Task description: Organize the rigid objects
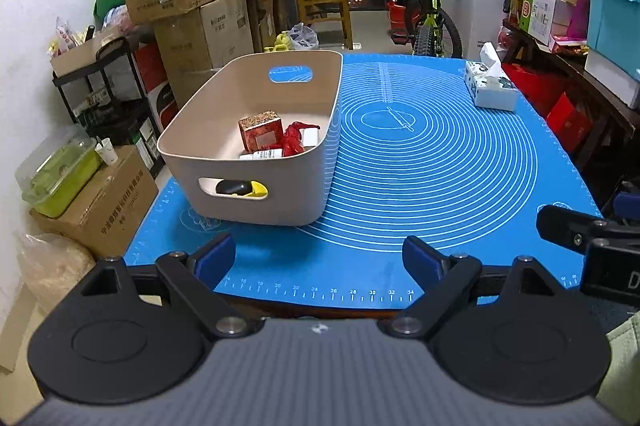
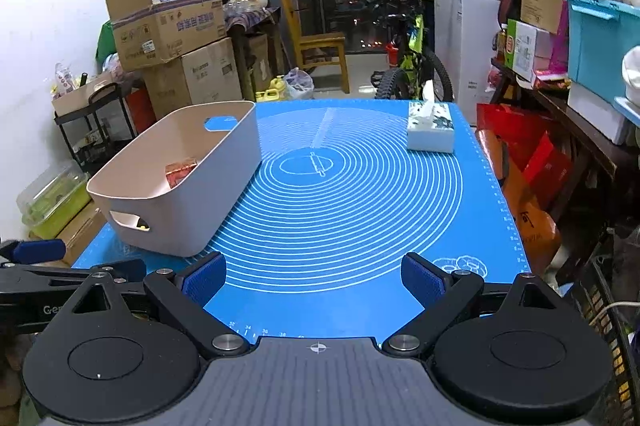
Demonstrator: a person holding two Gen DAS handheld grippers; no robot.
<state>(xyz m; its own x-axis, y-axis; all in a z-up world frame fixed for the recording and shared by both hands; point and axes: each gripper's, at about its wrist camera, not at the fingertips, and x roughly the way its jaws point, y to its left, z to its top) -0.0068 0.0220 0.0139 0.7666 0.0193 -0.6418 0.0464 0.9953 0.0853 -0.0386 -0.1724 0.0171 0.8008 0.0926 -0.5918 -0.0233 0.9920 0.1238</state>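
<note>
Left wrist view: the left gripper [image 1: 316,258] hangs over the near edge of the blue mat [image 1: 440,186] with its fingers [image 1: 214,258] wide apart and nothing between them. Ahead and slightly left stands a beige bin [image 1: 256,202] on the mat, and the small things are already inside it: a red box [image 1: 260,132], something wrapped in red [image 1: 296,138], a white item [image 1: 310,136] beside that, a white tube [image 1: 264,155] against the near wall, and a dark and yellow object [image 1: 240,188] glimpsed through the handle cutout. A tissue box [image 1: 490,88] sits at the far right of the mat, well apart from the bin. Part of the right gripper's frame shows at the right edge. Right wrist view: the right gripper [image 2: 314,276] also has its fingers [image 2: 424,280] spread apart and empty, over the near part of the mat [image 2: 360,226]. The bin [image 2: 180,222] lies to the left, with only the red box [image 2: 182,172] showing above its wall; the tissue box [image 2: 431,134] stands at the far right corner. No loose items show on the mat, so the sorting looks essentially finished, and both tools seem to be at rest rather than reaching. If anything remains, it would probably be the tissue box, which would call for a long reach forward with the right gripper and a wide grip across its sides.
</note>
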